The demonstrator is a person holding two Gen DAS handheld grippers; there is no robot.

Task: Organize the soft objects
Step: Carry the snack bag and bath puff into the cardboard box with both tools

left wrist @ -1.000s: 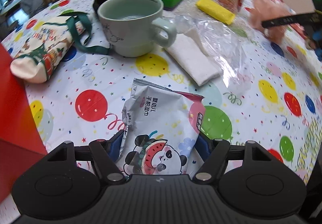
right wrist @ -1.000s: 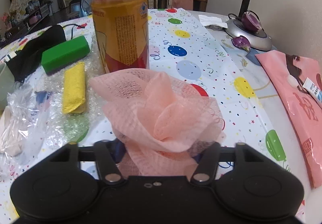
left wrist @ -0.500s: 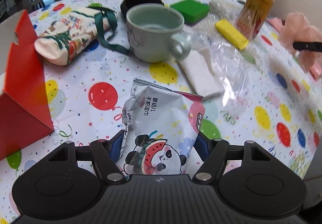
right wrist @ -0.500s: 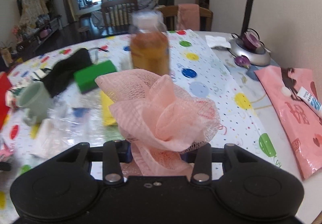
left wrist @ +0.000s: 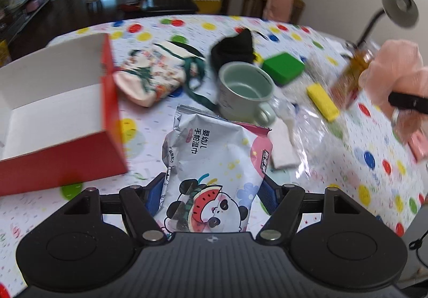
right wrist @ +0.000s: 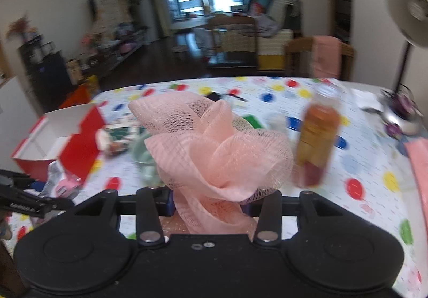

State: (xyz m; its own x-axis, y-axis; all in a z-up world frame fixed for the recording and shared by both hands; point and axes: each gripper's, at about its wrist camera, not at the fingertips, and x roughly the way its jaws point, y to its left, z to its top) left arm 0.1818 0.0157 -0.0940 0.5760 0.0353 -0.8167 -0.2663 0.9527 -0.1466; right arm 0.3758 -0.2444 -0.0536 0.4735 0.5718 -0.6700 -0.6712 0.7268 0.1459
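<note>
I hold the silver panda-print wet-wipe pouch (left wrist: 211, 164) clamped in the left tongs (left wrist: 211, 191), the pink mesh bath puff (right wrist: 214, 148) in the right tongs (right wrist: 211, 204); both clear the tabletop (left wrist: 374, 164) for carrying toward the red open cardboard box (left wrist: 61, 121) left of them.

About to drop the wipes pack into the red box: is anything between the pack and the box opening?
Nothing visible. The left gripper holds the wipes pack above the table, and the red box sits just to its left, open on top. Only the box's near red wall lies between them. The mug stands behind the pack.
</note>
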